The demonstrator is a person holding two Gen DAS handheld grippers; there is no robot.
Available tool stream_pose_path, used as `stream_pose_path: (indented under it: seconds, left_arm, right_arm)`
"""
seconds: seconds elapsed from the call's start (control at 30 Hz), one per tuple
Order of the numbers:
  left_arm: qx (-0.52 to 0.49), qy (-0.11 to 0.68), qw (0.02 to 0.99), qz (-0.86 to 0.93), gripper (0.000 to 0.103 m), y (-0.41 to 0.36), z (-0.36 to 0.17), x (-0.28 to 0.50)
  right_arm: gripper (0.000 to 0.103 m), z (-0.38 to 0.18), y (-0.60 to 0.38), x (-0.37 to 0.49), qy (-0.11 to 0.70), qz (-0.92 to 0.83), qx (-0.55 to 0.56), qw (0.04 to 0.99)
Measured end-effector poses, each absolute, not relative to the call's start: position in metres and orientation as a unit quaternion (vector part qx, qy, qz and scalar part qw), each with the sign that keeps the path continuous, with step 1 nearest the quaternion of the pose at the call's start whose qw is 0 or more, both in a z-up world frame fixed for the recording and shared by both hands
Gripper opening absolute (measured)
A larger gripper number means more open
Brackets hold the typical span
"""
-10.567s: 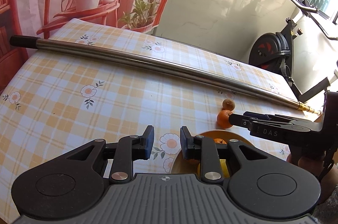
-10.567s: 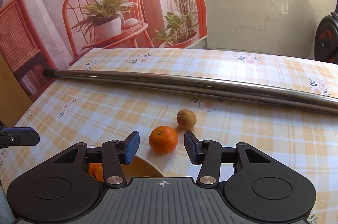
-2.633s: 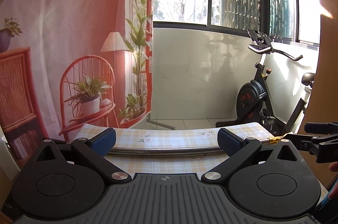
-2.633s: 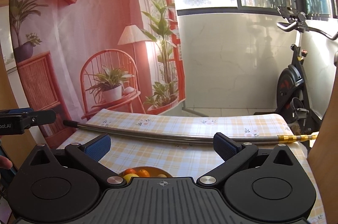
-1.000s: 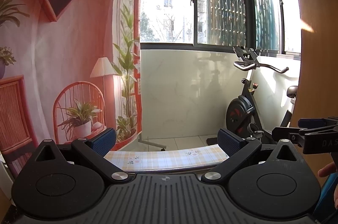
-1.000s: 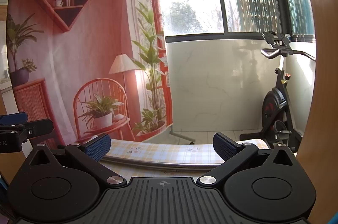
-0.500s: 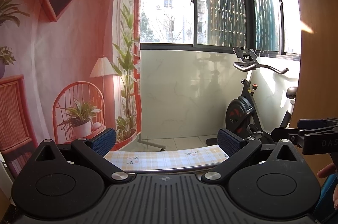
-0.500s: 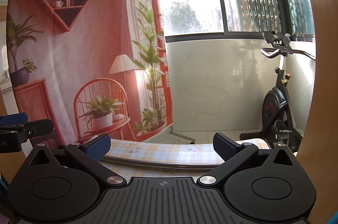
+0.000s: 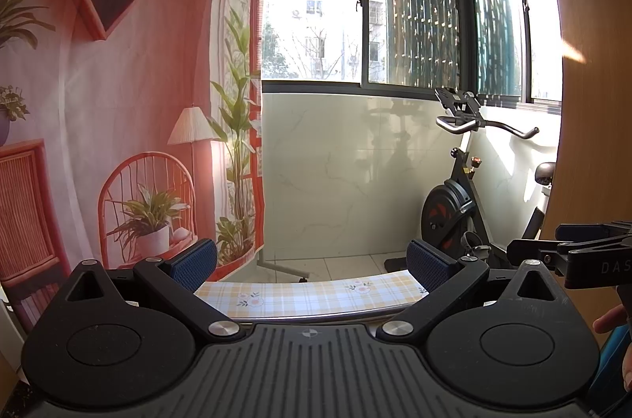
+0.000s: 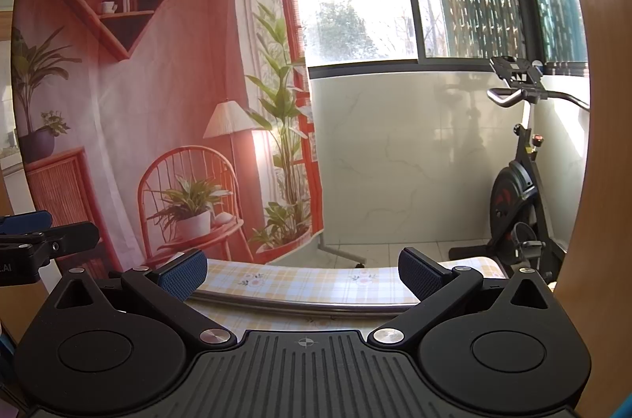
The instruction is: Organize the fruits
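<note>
No fruit and no bowl show in either view now. My left gripper [image 9: 310, 260] is open wide, raised and level, with nothing between its blue pads [image 9: 195, 260]. Beyond it lies only the far strip of the checked tablecloth [image 9: 308, 291]. My right gripper [image 10: 302, 270] is also open and holds nothing, pointing over the same tablecloth [image 10: 300, 280]. The right gripper's side pokes into the left wrist view [image 9: 572, 254], and the left gripper's side shows at the left edge of the right wrist view [image 10: 39, 236].
A long steel rod [image 10: 300, 305] lies across the table, also the rod [image 9: 316, 315] in the left view. Behind stand a red printed backdrop [image 10: 138, 102], a white wall, windows and an exercise bike [image 10: 517, 197]. A person's fingers [image 9: 608, 317] show at right.
Since long ago both grippers lifted away from the fruit and bowl and opened wide. Over the last second nothing visibly moved.
</note>
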State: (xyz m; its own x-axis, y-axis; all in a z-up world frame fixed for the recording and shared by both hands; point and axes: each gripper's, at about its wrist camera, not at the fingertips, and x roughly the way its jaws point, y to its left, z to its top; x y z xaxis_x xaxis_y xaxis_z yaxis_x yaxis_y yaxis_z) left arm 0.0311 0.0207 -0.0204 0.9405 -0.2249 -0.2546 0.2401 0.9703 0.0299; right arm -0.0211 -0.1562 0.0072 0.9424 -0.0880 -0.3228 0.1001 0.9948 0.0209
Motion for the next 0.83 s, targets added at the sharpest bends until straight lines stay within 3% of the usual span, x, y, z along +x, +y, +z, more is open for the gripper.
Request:
stream_pose_path:
  seconds: [0.83]
  left_arm:
    - [0.022,0.126,0.985,-0.120,0.103,0.0193,-0.0214,0.0286]
  right_arm:
    - [0.103,0.0080,-0.1565,-0.0208,0.163,-0.048,0.019,0.985]
